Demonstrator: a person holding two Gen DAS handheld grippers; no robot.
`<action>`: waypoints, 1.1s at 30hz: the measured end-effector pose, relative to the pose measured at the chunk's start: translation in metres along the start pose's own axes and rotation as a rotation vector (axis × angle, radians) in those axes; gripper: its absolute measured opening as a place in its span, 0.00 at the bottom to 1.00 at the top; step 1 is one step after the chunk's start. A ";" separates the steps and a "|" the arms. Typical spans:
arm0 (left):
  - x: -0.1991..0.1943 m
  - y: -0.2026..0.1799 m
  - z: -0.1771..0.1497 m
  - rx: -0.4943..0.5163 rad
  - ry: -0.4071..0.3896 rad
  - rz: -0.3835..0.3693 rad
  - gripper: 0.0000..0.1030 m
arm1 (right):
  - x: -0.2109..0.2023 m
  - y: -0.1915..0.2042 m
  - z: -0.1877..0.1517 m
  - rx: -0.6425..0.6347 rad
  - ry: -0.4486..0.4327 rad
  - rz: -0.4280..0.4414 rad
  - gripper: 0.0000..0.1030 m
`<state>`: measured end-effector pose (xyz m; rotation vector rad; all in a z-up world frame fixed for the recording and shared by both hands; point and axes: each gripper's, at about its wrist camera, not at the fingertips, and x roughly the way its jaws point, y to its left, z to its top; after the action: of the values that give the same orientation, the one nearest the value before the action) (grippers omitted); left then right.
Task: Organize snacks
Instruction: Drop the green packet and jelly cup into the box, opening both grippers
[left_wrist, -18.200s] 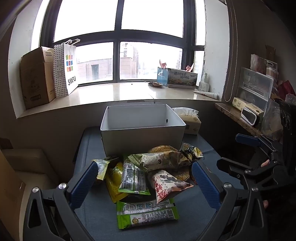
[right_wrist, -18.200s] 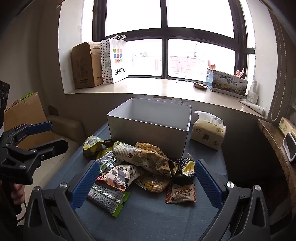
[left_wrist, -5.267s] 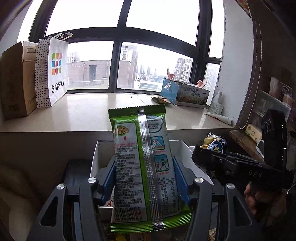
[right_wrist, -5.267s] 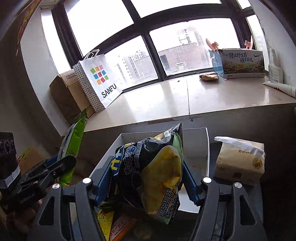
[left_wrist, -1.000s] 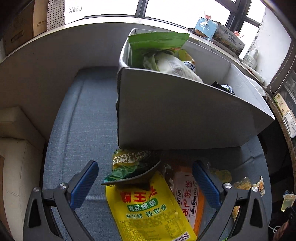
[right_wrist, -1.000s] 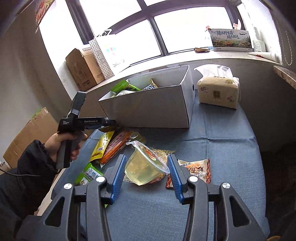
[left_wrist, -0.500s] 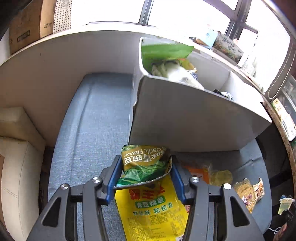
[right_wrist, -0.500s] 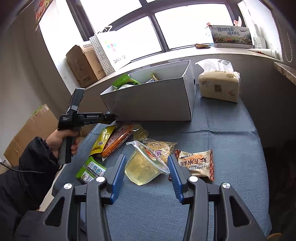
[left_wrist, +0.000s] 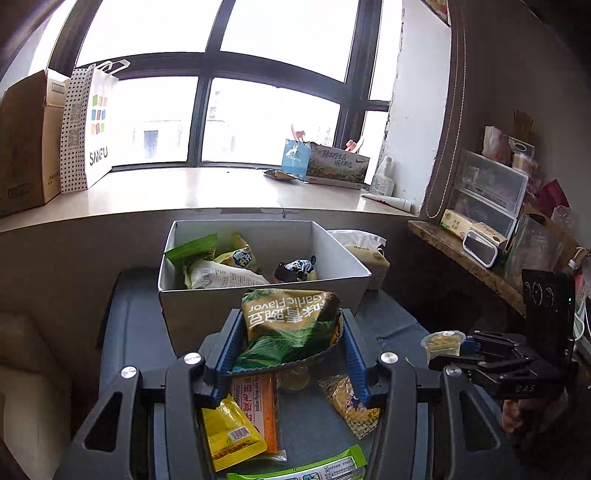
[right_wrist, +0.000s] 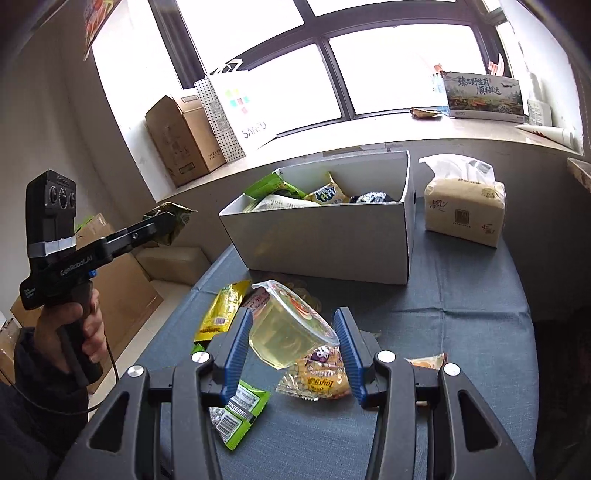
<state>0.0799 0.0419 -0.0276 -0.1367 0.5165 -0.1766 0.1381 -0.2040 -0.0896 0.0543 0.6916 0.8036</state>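
My left gripper (left_wrist: 290, 345) is shut on a green garlic-flavor snack bag (left_wrist: 291, 325) and holds it above the table, just in front of the white box (left_wrist: 258, 299). The box holds several snack packs (left_wrist: 218, 269). My right gripper (right_wrist: 291, 343) is shut on a clear jelly cup (right_wrist: 290, 332), tilted, held above the table. The left gripper with its green bag (right_wrist: 168, 219) shows at the left of the right wrist view, level with the white box (right_wrist: 332, 240). The right gripper with the jelly cup (left_wrist: 443, 341) shows at the right of the left wrist view.
Loose snacks lie on the blue tablecloth (right_wrist: 480, 314): a yellow pouch (left_wrist: 231, 432), an orange pack (left_wrist: 262, 402), a green bar (right_wrist: 240, 410), a yellow-purple bag (right_wrist: 317, 376). A tissue pack (right_wrist: 465, 206) stands right of the box. A windowsill (left_wrist: 166, 192) runs behind.
My left gripper has lifted the green garlic bag off the table and levelled toward the box. My right gripper has carried the jelly cup closer to the box.
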 end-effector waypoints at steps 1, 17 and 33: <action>-0.001 -0.003 0.007 0.003 -0.012 -0.006 0.53 | 0.001 0.003 0.009 -0.008 -0.012 0.001 0.49; 0.129 0.054 0.088 -0.104 0.148 0.121 0.53 | 0.116 -0.033 0.153 0.074 -0.011 -0.103 0.49; 0.174 0.071 0.076 -0.111 0.264 0.224 1.00 | 0.136 -0.062 0.168 0.089 -0.016 -0.252 1.00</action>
<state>0.2761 0.0825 -0.0575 -0.1637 0.8007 0.0541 0.3434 -0.1202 -0.0517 0.0531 0.7027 0.5305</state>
